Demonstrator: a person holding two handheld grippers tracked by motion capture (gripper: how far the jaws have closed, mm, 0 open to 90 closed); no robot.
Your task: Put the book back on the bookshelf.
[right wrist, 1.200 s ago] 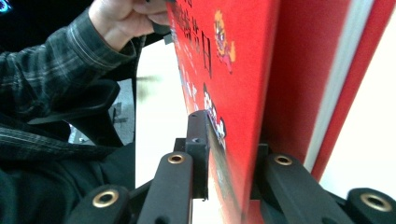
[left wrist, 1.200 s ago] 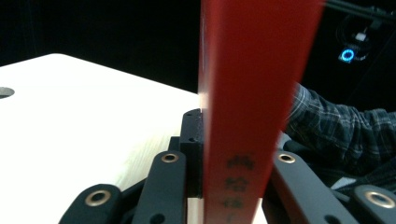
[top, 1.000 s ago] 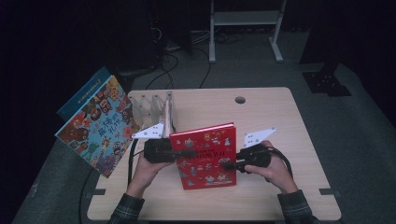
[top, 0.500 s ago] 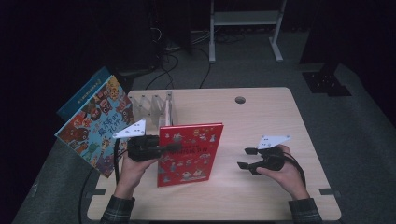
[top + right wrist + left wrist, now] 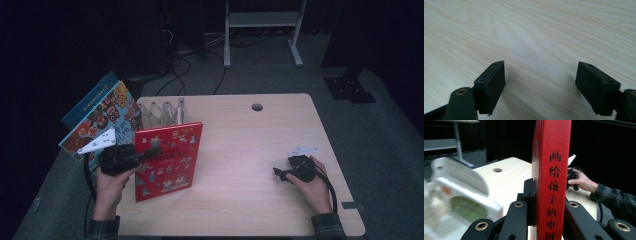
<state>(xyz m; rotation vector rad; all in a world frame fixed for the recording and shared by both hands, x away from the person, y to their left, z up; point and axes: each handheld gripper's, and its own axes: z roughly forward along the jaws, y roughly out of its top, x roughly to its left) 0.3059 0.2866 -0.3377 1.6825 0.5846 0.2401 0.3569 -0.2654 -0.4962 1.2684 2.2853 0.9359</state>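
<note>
Currently the left gripper [image 5: 150, 150] clamps the red book [image 5: 167, 160] upright, near the rack [image 5: 160, 112] at far left. Right gripper [image 5: 280, 173], jaws just opened, rests empty. Racking remains.

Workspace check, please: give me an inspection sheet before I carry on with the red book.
Surface: wooden table, bare in the middle.
Job's things: red book held upright; white folding rack behind it.
Clutter: colourful books leaning at the left edge.
Grippers: left tongs clamped on the book's spine; right tongs open, just opened, nothing between them.
Cables: black cable by the right hand.
Surroundings: dark room, white frame legs behind.
</note>
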